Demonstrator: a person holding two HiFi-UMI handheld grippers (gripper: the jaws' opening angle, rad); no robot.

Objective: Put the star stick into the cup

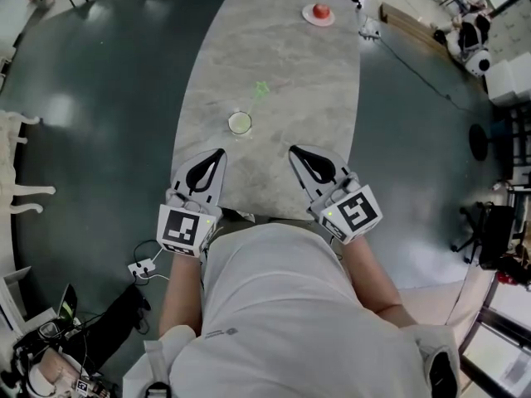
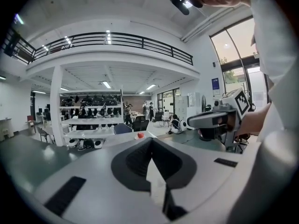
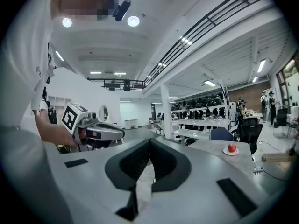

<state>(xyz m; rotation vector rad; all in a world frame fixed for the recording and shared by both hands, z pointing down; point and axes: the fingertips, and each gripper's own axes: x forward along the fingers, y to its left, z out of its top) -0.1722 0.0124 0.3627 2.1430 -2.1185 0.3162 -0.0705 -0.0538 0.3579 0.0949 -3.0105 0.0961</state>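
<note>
Head view: green star stick [image 1: 260,91] near round white cup [image 1: 240,123], on grey marble table [image 1: 290,81]. Left gripper [image 1: 217,152], right gripper [image 1: 294,150]: jaws pressed together, empty.

The counter [image 1: 274,65] is pale grey stone with darker marbled veins. The floor [image 1: 99,98] is a dark grey-green with a dull sheen. The star stick [image 1: 260,89] is light green and the cup [image 1: 240,123] is whitish. There is a red apple [image 1: 320,10] on a pale plate [image 1: 308,18]. The left claw [image 1: 219,152] and right claw [image 1: 293,150] are light grey with black pads. Their cubes [image 1: 182,229] are white, printed with black square markers. The person's shirt [image 1: 282,305] is off-white.
</note>
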